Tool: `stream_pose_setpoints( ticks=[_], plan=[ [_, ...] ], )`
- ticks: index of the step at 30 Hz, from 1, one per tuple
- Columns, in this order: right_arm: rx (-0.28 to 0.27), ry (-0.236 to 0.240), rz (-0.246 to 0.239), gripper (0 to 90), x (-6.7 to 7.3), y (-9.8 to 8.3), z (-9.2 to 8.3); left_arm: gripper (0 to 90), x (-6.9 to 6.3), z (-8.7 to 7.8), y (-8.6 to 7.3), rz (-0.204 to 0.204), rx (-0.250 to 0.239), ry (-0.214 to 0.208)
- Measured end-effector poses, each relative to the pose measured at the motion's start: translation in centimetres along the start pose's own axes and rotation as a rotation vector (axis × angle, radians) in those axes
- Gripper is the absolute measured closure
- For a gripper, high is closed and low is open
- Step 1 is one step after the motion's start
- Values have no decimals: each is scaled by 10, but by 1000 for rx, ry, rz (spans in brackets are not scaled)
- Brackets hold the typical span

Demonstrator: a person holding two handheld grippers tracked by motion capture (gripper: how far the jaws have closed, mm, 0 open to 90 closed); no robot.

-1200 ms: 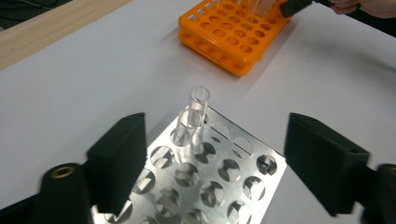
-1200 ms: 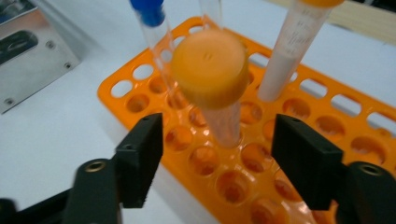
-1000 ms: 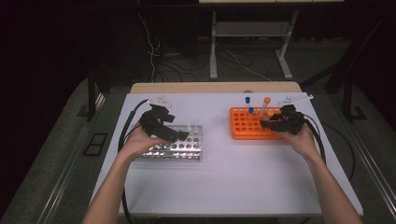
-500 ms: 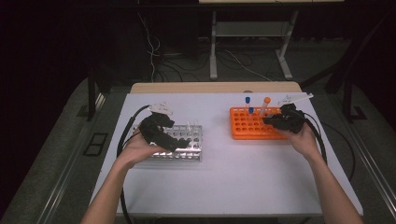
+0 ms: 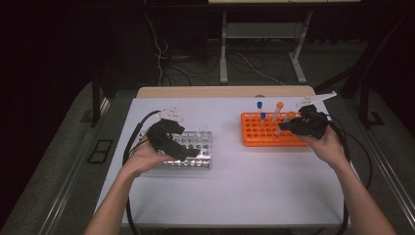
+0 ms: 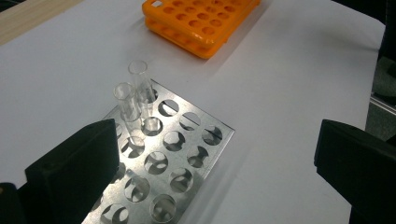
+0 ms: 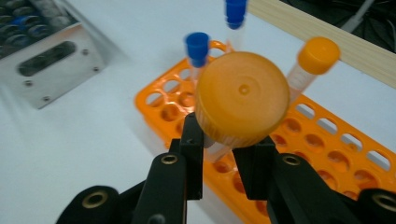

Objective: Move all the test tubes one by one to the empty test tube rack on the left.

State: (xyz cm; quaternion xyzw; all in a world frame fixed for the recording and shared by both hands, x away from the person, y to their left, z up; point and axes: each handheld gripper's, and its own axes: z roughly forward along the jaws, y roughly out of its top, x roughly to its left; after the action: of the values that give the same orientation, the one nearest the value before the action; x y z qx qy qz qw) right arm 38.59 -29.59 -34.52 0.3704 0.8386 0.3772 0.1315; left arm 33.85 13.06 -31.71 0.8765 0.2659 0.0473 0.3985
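Note:
My right gripper [image 7: 217, 140] is shut on a clear tube with an orange cap [image 7: 242, 105], gripped just under the cap and held tilted over the orange rack [image 7: 327, 140]. In the high view that gripper [image 5: 286, 127] hangs over the rack's right part [image 5: 259, 137]. Two blue-capped tubes [image 7: 197, 46] and another orange-capped tube [image 7: 319, 55] stand in the rack. My left gripper [image 6: 215, 158] is open, its jaws wide apart above the metal rack [image 6: 187, 154], which holds two bare glass tubes [image 6: 135, 93]. From above, the left gripper [image 5: 186, 149] sits over that rack [image 5: 200, 159].
The white table [image 5: 235, 196] has free room in front and between the racks. Cables trail off the left edge [image 5: 132, 147] and the right edge. A wooden strip [image 5: 220, 91] borders the far side.
The right gripper has closed on the orange-capped tube and risen a little with it. The left hand has stayed over the metal rack.

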Motion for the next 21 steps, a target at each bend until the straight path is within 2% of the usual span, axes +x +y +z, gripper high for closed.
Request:
stream_pose_setpoints(
  ticks=[7, 12, 21],
  plan=[
    [4, 74, -40, 734, 27, 5, -14, 0, -10, 0, 7, 43, 2, -13],
    [18, 101, -93, 734, 49, 8, -21, 0, -19, 2, 13, 77, 3, -31],
    [63, 183, -163, 734, 83, 15, -18, 0, -35, 8, 28, 135, 12, -68]
  ],
)
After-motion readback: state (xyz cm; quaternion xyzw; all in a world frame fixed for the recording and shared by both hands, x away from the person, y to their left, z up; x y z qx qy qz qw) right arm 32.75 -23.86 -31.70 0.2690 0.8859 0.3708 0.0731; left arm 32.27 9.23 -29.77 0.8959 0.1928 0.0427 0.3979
